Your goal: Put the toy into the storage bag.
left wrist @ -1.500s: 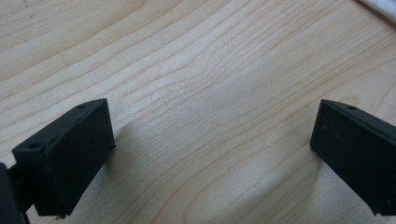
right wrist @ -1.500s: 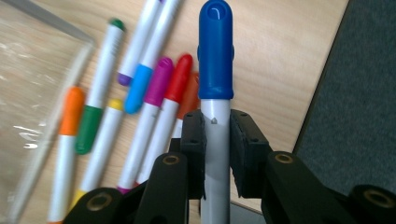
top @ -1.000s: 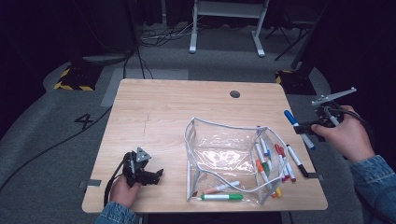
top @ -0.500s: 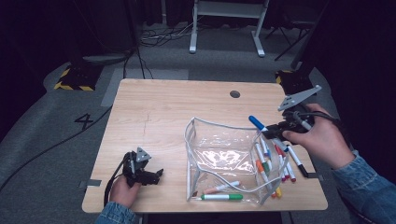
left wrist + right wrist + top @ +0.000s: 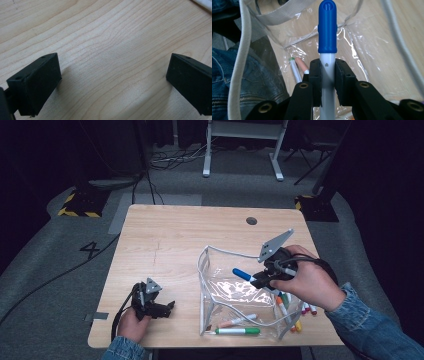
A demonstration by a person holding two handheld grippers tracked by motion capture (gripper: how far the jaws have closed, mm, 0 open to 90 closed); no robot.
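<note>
White marker with blue cap (image 5: 327, 37) is clamped in right gripper (image 5: 263, 279), centre-right of frame, above clear plastic zip pouch (image 5: 225, 292). Left gripper (image 5: 159, 309), lower left, is spread wide on light wooden table (image 5: 175, 235), nothing held.

Overhead light falls on the pale wooden surface (image 5: 190, 235), which reads bright against a room that drops off into near-black at the top and sides of the high view. That view is soft and slightly grainy. The clear pouch (image 5: 235, 292) throws white glare off its creased plastic. In the left gripper view the wood grain is sharp, with soft shadows spreading beside the black tongs (image 5: 112, 75). In the right gripper view the blue-capped marker (image 5: 327, 32) is crisp; the background blurs slightly.
</note>
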